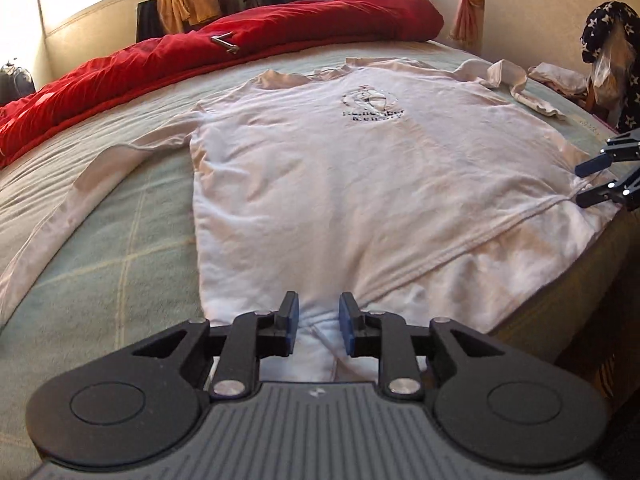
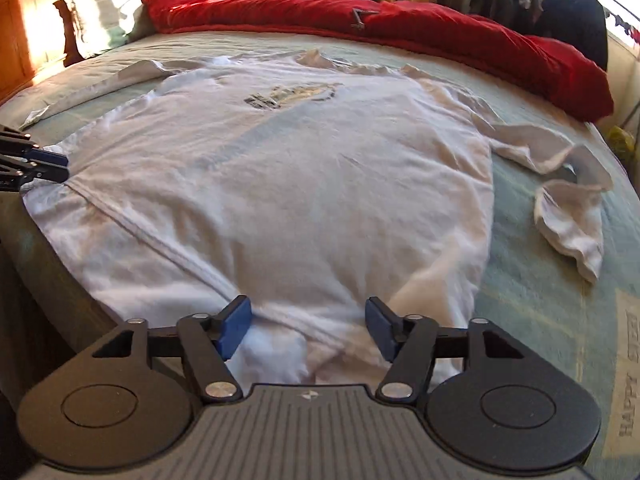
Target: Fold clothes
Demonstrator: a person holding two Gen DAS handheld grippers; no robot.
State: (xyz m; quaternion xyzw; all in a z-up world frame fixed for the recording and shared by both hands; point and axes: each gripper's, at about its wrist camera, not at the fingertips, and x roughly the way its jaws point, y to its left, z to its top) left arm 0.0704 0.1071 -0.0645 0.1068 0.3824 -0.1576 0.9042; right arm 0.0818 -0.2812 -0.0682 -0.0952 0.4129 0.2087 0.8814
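The left gripper [image 1: 319, 326] is angled downward with its jaws narrowly parted. The right gripper [image 2: 307, 327] is likewise pitched down, its jaws spread wider.

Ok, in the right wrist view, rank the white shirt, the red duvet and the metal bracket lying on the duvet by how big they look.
1. White shirt: fills most of the frame, though it is nearest the camera.
2. Red duvet: a long band across the far side of the bed; distance shrinks it, so true size against the shirt is unsure.
3. Metal bracket: tiny.

Left tool [image 1: 319, 330], right tool [image 2: 308, 330]: black linkages, blue pads, silver screws, ribbed grey housings
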